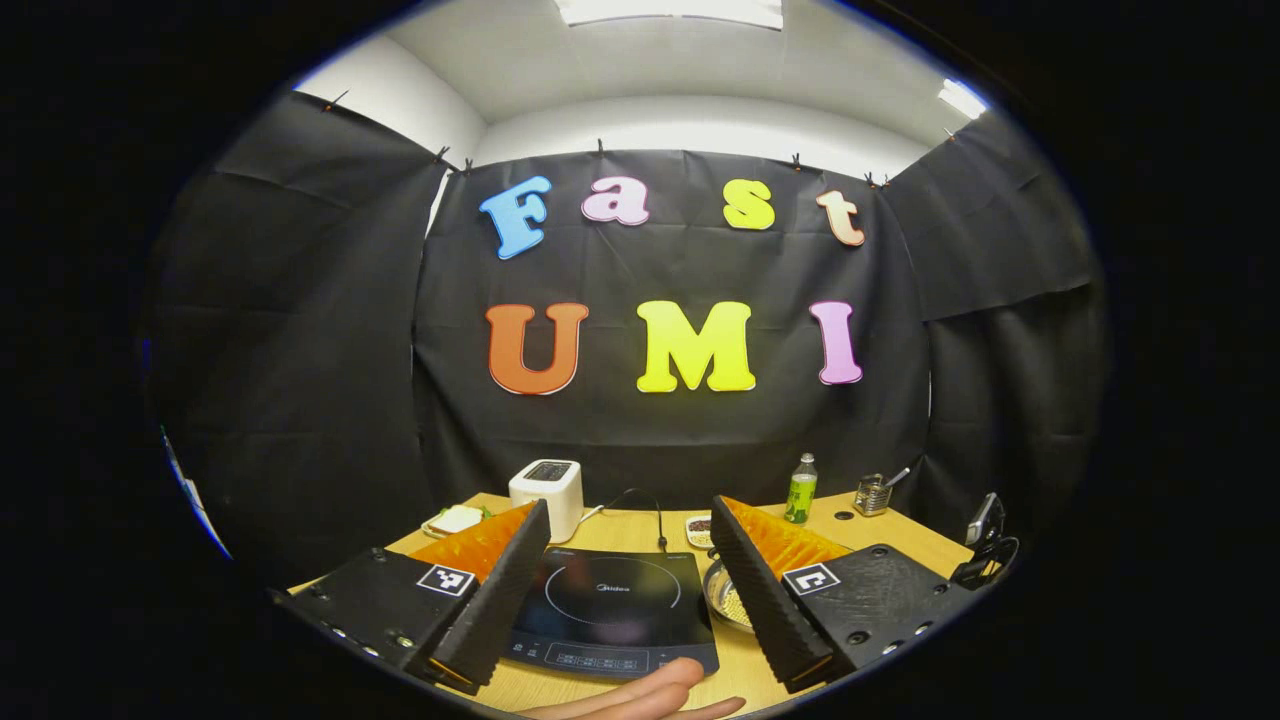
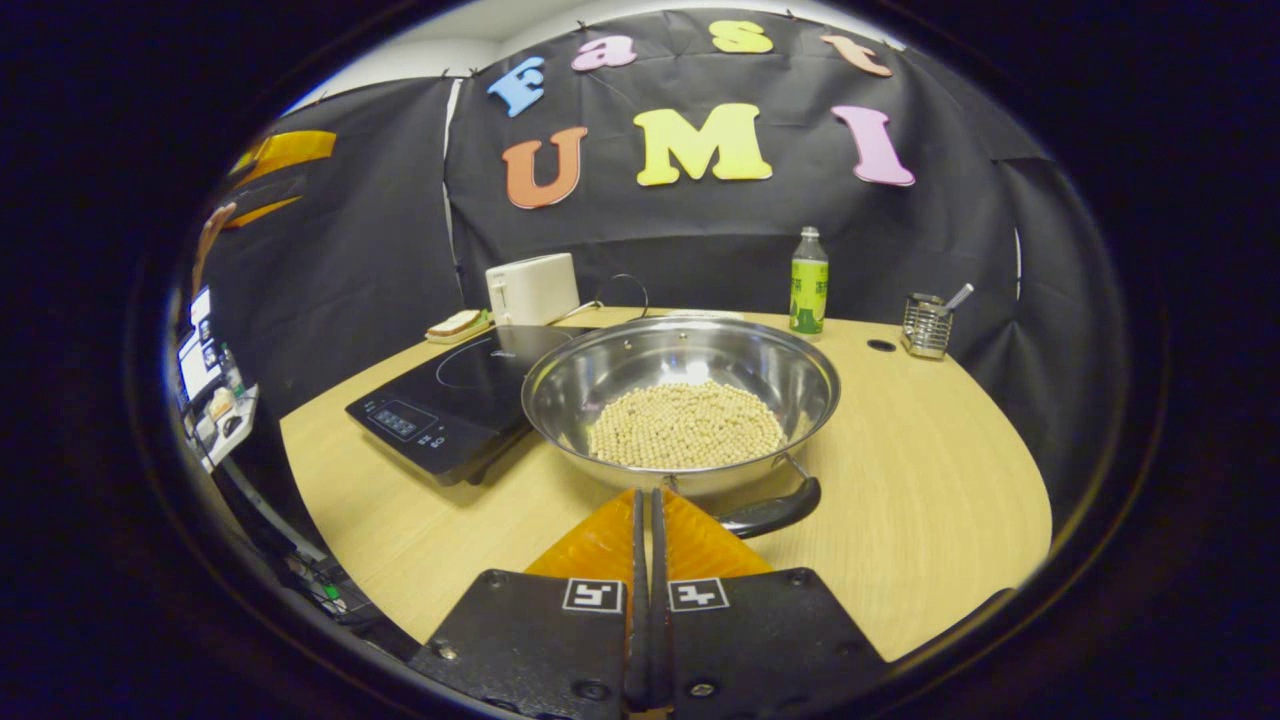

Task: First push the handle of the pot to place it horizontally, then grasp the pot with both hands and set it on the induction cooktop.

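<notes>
**A staged kitchen inside a recording booth**

The place is a mock kitchen set up in a lab or office room. Black cloth (image 1: 300,330) pinned up with clips walls in a wooden table (image 2: 930,480); above it show a white ceiling and strip lights (image 1: 670,10). The table carries kitchen gear: a cooktop (image 2: 440,400), a toaster (image 2: 530,288), a bottle (image 2: 808,268), a utensil holder (image 2: 925,325) (a handle sticks out of it).

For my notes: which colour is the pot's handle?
Black handle on the steel pot; clearest in the right gripper view.
</notes>
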`<state>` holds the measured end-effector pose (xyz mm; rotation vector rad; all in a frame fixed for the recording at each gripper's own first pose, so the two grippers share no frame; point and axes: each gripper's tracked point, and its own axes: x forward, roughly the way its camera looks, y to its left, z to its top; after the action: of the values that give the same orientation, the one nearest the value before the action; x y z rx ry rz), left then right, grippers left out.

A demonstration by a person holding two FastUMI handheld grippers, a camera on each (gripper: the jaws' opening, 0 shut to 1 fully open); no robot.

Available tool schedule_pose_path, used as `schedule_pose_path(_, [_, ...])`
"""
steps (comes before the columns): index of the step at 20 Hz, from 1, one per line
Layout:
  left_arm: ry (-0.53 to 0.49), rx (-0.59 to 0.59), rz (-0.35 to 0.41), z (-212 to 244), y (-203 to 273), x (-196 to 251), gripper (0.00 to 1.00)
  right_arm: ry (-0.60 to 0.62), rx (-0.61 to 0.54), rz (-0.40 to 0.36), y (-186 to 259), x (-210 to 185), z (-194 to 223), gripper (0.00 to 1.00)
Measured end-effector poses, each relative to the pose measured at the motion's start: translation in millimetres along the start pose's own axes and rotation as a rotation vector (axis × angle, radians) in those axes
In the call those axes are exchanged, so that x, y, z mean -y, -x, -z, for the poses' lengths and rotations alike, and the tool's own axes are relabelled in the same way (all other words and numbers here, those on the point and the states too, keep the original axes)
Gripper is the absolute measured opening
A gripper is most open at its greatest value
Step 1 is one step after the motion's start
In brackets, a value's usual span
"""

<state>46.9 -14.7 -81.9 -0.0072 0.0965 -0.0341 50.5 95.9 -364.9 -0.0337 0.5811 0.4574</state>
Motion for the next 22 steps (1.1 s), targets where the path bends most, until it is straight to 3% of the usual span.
schedule_pose_path(5, [-0.041, 0.016, -0.022, -12, -19, -5, 0.96, -0.026, -0.032, -0.015, 4, 13, -1, 0.01])
schedule_pose_path(9, [-0.017, 0.019, -0.028, -12, -30, -8, 0.96, -0.027, -0.037, -0.024, 4, 23, -2, 0.04])
schedule_pose_path(17, [-0.042, -0.01, 0.0, 7, -49, 3, 0.96, -0.029, -0.015, 0.08, -2, 61, -9, 0.04])
schedule_pose_path(22, [-0.004, -0.022, 0.008, 13, -65, 3, 0.96, 0.013, -0.012, 0.127, -6, 74, -12, 0.04])
